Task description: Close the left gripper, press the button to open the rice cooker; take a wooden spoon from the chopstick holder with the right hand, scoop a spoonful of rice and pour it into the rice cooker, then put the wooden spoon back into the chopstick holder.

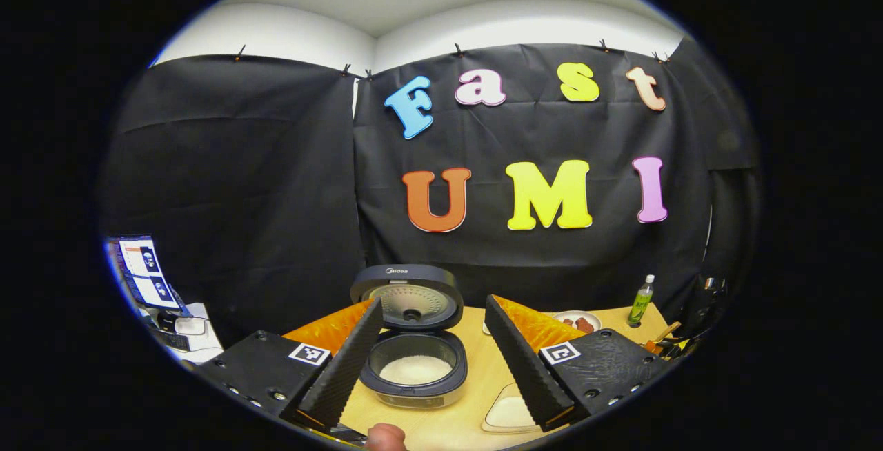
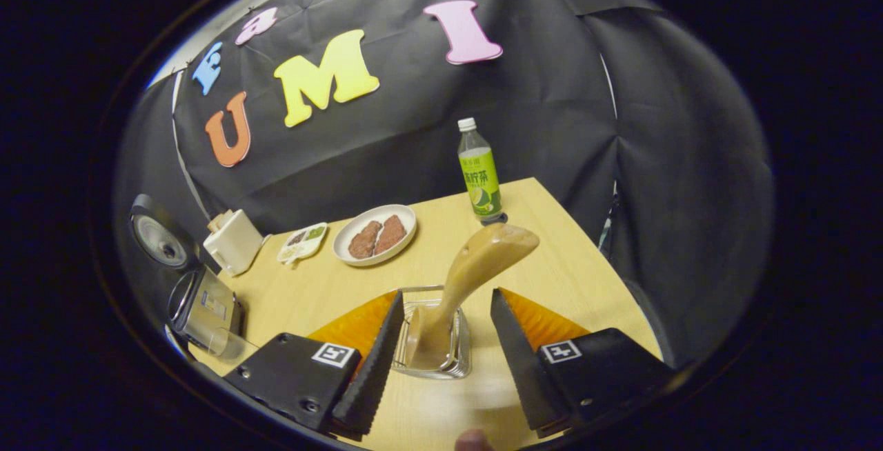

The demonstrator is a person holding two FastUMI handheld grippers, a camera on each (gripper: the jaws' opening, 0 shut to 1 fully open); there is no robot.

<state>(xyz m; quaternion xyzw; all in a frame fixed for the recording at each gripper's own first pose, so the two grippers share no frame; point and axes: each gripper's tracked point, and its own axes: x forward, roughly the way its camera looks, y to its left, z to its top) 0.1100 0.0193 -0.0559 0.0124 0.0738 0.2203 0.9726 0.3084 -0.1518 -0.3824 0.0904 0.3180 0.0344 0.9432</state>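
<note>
Your right tongs (image 2: 441, 341) gape wide around the wooden spoon (image 2: 476, 265), which stands tilted in the chopstick holder (image 2: 455, 361) on the desk (image 2: 552, 258). Left tongs (image 1: 431, 354) hang wide before the open rice cooker (image 1: 414, 368). Bump the spoon and the holder may topple.

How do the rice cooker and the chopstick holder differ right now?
The rice cooker is a solid, rounded pot with its lid raised; the chopstick holder is an open wire basket with no lid. The cooker holds white rice, while the holder holds the wooden spoon, leaning. Both stand on the wooden table, framed by open grippers.
</note>
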